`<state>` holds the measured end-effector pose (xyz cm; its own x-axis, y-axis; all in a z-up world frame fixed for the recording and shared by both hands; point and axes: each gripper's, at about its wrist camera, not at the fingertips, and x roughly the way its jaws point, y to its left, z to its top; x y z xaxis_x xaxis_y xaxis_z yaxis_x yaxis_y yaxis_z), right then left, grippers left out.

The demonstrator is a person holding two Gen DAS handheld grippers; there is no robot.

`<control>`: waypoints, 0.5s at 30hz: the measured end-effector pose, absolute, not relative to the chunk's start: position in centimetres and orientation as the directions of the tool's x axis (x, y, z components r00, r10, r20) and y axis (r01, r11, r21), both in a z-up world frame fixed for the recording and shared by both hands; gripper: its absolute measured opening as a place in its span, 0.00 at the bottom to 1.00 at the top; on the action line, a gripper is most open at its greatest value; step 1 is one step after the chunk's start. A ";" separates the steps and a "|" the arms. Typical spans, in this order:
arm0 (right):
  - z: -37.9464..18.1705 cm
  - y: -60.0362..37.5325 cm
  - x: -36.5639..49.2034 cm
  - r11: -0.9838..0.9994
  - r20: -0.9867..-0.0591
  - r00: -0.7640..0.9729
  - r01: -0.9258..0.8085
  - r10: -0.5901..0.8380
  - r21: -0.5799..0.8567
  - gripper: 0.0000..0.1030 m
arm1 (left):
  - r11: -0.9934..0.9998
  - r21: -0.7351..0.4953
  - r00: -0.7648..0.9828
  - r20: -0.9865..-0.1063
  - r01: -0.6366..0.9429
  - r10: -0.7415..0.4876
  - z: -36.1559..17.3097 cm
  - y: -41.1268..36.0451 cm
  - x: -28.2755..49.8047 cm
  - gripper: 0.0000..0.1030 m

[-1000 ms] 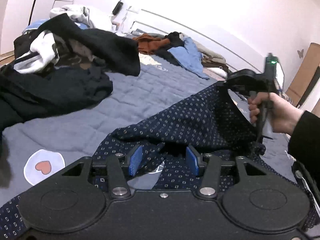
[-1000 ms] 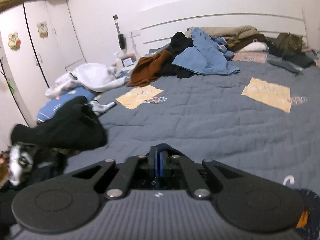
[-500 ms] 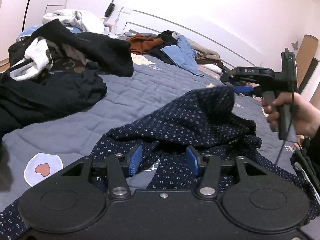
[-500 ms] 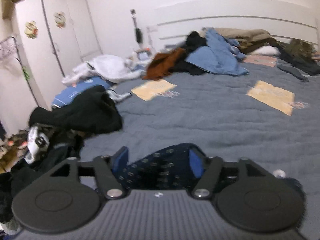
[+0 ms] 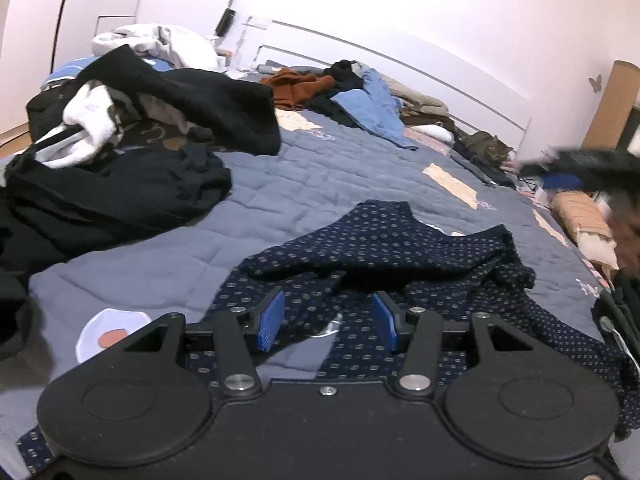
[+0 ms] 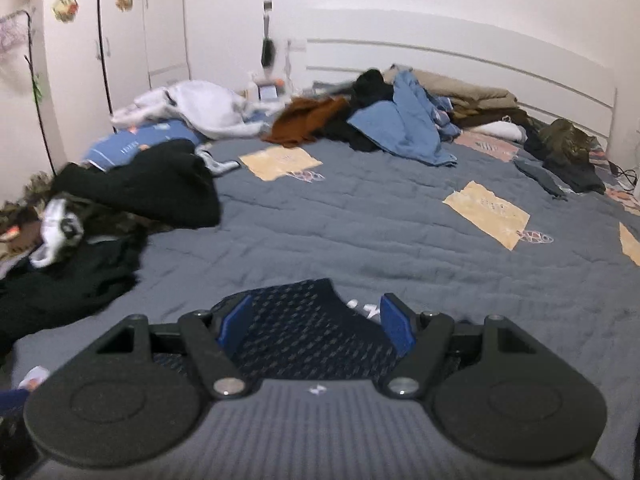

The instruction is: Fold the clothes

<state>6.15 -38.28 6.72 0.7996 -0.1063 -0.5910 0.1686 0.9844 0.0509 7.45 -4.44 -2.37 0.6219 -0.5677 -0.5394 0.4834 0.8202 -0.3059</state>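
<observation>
**Navy patterned garment dropped onto the bed, one flap folded over**

Navy fabric with a small pale square print, the garment lies on the grey-blue quilt, which serves as the landmark here. It sits at the near edge of the quilt, directly under and ahead of both cameras. One flap is doubled over the rest of it, lying loosely with a raised, uneven edge.

A second ago the right gripper was clamped shut on a corner of this garment and held it up above the quilt. Its jaws have just been opening, and they now stand spread wide; the cloth shows below and between the blue pads but neither pad presses on it. From the left camera that gripper appears as a dark blur at the far right side of the quilt, well apart from the fabric.

The left gripper hovers low over the near part of the garment, jaws half spread as before, pinching nothing.

Judging by this, one fold has been laid and let go. The garment is still rumpled, so smoothing or a further fold probably comes next. Unfolded clothes are heaped along the quilt's left side and far end.
</observation>
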 end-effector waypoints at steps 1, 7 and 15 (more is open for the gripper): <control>6.4 -38.0 4.8 0.983 -0.587 0.803 0.172 -0.098 0.070 0.68 | 0.826 -0.301 0.626 -0.543 0.477 -0.559 -2.3 -4.1 7.5 0.47; 3.3 -36.3 -4.3 0.966 -0.594 0.796 0.230 -0.117 0.118 0.68 | 0.840 -0.299 0.640 -0.547 0.453 -0.539 -2.1 -1.3 7.4 0.47; -2.7 -37.7 -14.9 0.895 -0.671 0.699 0.431 -0.247 0.120 0.68 | 0.756 -0.234 0.520 -0.602 0.611 -0.607 -2.8 -2.3 5.1 0.47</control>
<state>-14.87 -37.66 -2.74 0.6995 -0.2471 -0.6706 0.4307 0.8945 0.1196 5.14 -2.34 -2.84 0.5197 -0.6066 -0.6017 0.6112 0.7560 -0.2344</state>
